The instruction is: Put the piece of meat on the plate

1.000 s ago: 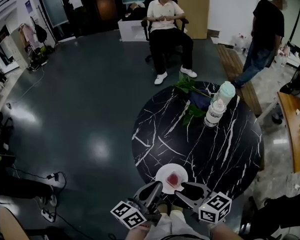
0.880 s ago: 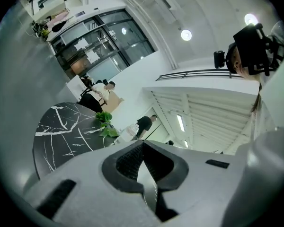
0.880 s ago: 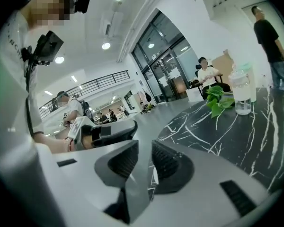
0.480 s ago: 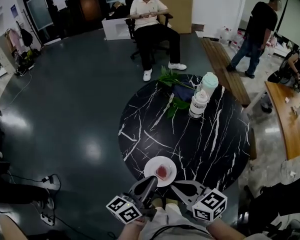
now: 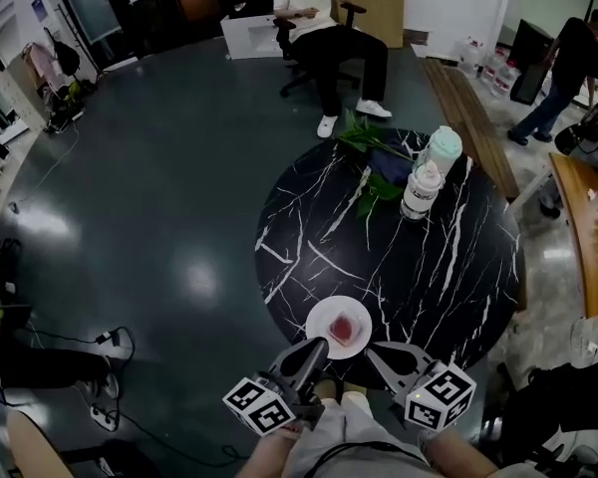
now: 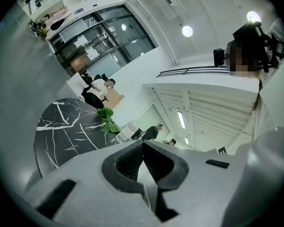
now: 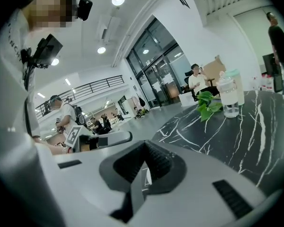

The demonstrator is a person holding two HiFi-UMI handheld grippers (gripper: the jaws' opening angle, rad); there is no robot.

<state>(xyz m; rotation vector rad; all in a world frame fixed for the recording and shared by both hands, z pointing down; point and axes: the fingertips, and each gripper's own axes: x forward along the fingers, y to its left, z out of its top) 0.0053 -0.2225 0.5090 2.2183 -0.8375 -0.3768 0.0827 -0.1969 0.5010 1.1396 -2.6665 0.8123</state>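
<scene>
The black marble table (image 5: 429, 277) bears the white plate (image 5: 317, 319), the left gripper (image 5: 314, 353) and right gripper (image 5: 380, 353) hover near that plate, both clenched empty, and the piece of meat (image 5: 345, 328) lies on it

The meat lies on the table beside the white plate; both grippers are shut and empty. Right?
No: the head view shows the meat on the white plate, not beside it. The left gripper and right gripper are shut and empty.
</scene>
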